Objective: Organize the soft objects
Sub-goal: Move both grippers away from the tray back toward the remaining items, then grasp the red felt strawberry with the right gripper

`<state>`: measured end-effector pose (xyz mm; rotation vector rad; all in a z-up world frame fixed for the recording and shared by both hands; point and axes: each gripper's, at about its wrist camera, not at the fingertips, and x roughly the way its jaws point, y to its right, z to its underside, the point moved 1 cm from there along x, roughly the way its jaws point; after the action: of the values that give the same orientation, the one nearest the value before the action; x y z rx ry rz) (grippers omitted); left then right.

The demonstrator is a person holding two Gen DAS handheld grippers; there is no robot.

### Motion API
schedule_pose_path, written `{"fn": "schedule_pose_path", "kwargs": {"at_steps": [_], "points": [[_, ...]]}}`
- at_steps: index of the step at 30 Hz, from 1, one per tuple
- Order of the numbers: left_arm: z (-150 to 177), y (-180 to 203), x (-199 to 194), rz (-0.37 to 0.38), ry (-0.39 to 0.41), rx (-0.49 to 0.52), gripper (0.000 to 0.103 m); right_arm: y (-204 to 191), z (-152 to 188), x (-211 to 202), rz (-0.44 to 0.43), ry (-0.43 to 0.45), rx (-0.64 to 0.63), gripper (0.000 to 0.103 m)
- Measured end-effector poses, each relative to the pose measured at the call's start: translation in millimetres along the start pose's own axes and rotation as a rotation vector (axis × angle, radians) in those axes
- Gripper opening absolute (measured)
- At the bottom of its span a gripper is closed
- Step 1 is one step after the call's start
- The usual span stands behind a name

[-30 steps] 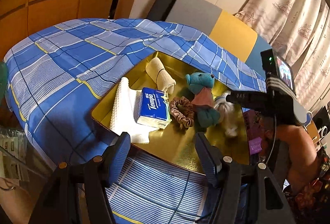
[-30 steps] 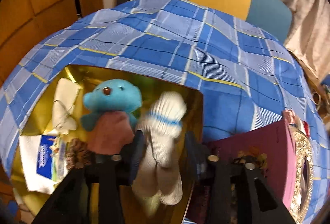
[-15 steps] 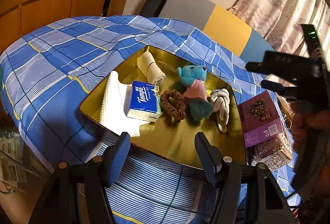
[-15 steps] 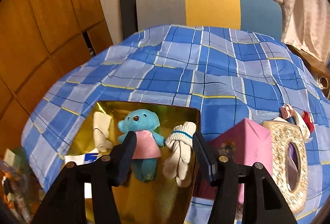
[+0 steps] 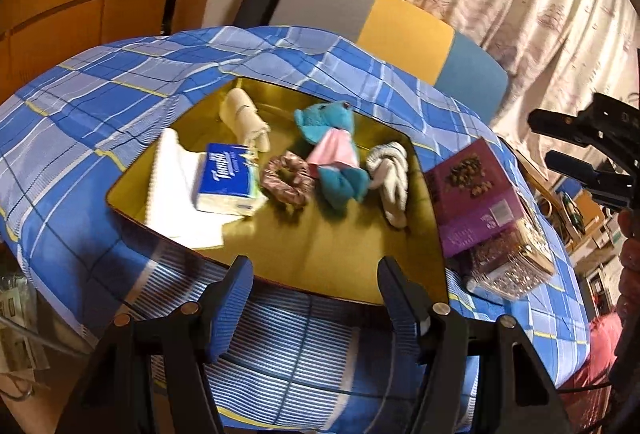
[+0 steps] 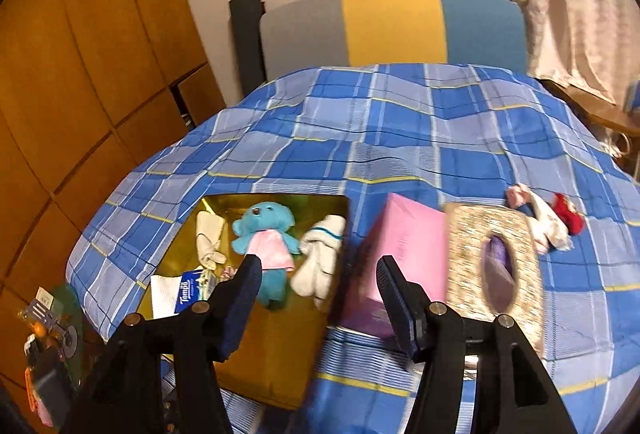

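gold tray [image 5: 344,258] on the blue plaid bedspread [image 5: 80,106], holding, left to right in my left view: white folded cloth [image 5: 176,186], blue tissue pack [image 5: 226,180] lying on it, cream rolled sock [image 5: 244,118] behind, brown scrunchie [image 5: 286,182], blue plush bear in a pink shirt [image 5: 334,158], white sock bundle [image 5: 390,180] touching the bear's foot. purple box [image 5: 474,194] just beside the tray's right edge, glittery tissue box [image 6: 494,258] next to it. pink and red soft items [image 6: 544,220] on the bedspread beyond. my left gripper [image 5: 314,300] spread wide, holding nothing, near the tray's front rim. my right gripper [image 6: 320,300] likewise wide apart and bare, raised above the tray and purple box.
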<state>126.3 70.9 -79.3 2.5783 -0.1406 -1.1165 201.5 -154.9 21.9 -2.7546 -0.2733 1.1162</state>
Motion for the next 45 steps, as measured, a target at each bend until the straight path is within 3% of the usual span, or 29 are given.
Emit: {"fn": "schedule_pose_path", "kwargs": {"at_steps": [11, 20, 32, 38, 45], "points": [[22, 40, 3, 0.08, -0.034, 0.117, 0.066, 111, 21, -56, 0.154, 0.042, 0.155, 0.063], [48, 79, 4, 0.164, -0.075, 0.223, 0.066, 210, 64, -64, 0.287, -0.027, 0.294, 0.063], [87, 134, 11, 0.22, -0.176, 0.339, 0.066, 281, 127, -16, 0.22, -0.151, 0.341, 0.063], [95, 165, 19, 0.231, -0.218, 0.387, 0.066, 328, 110, 10, 0.259, -0.173, 0.328, 0.063], [87, 188, 31, 0.228, -0.251, 0.39, 0.066, 387, 44, 40, 0.264, -0.137, 0.402, 0.072]]}}
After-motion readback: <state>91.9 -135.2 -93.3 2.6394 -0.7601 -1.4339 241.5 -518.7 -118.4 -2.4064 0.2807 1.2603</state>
